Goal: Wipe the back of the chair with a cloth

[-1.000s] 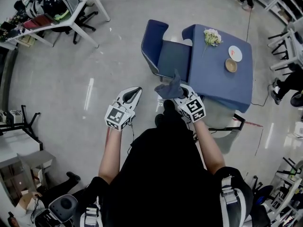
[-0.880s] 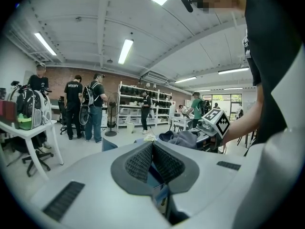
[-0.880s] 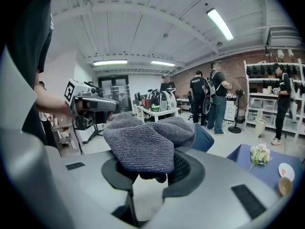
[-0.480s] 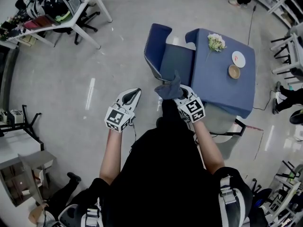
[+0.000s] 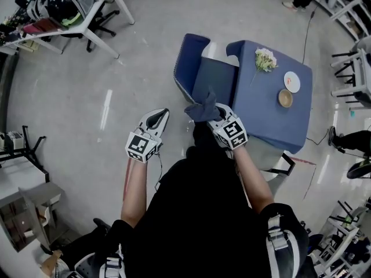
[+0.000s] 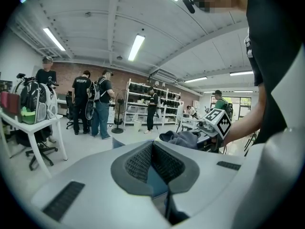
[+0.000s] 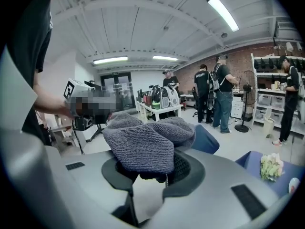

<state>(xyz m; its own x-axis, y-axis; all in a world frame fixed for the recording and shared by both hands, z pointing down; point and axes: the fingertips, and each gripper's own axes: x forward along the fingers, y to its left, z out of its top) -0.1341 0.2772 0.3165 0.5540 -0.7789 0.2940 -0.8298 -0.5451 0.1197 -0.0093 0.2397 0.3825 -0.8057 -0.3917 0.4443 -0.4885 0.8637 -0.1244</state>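
Observation:
A blue chair (image 5: 189,59) stands on the floor ahead of me, its backrest towards me and its seat pushed up to a blue-draped table (image 5: 272,106). My right gripper (image 5: 213,114) is shut on a bunched grey-blue cloth (image 5: 203,108), held just short of the chair's near edge. In the right gripper view the cloth (image 7: 143,144) spills over the right gripper (image 7: 150,173), with the chair back (image 7: 208,138) behind it. My left gripper (image 5: 160,116) hangs to the left of the chair, shut with nothing in it. In the left gripper view, the left gripper (image 6: 152,149) has its pads together.
On the table lie a flower bunch (image 5: 265,58), a white plate (image 5: 292,81) and a small bowl (image 5: 284,98). A white desk (image 5: 87,30) with bags and an office chair stands far left. Several people (image 7: 217,97) stand near shelving. Bare floor (image 5: 116,97) lies left of the chair.
Both grippers have drifted slightly left in the head view and the chair sits a little nearer. The cloth stays clamped in the right gripper.

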